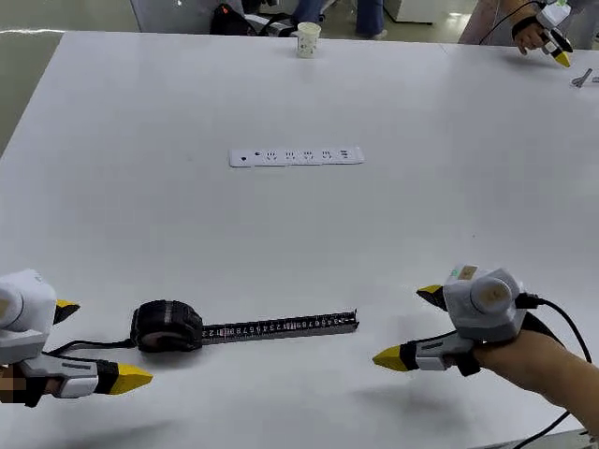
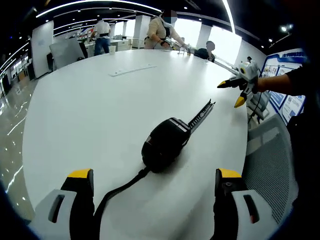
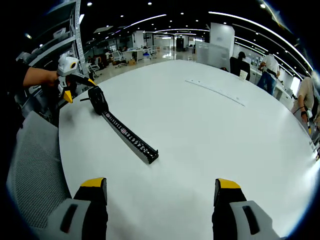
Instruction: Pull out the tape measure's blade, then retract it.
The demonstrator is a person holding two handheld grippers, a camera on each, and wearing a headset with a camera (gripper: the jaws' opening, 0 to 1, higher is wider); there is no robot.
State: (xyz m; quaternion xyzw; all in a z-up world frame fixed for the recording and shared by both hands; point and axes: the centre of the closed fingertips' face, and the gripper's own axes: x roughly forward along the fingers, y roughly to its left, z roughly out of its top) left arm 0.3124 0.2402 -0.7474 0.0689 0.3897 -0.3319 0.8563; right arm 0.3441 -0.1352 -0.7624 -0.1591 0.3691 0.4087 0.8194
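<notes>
A black tape measure (image 1: 167, 325) lies on the white table (image 1: 299, 224) near its front edge, its dark blade (image 1: 281, 327) pulled out to the right and lying flat. A black cord trails from the case toward my left gripper (image 1: 103, 344), which stands open just left of the case, touching nothing. In the left gripper view the case (image 2: 165, 143) sits between and beyond the open jaws. My right gripper (image 1: 410, 325) is open, a short way right of the blade's tip. The right gripper view has the blade (image 3: 131, 138) ahead to the left, its tip apart from the jaws.
A white power strip (image 1: 296, 156) lies mid-table. A paper cup (image 1: 308, 39) stands at the far edge. Another person's gripper (image 1: 552, 42) works at the far right corner. A grey mesh chair (image 3: 35, 170) sits beside the table edge.
</notes>
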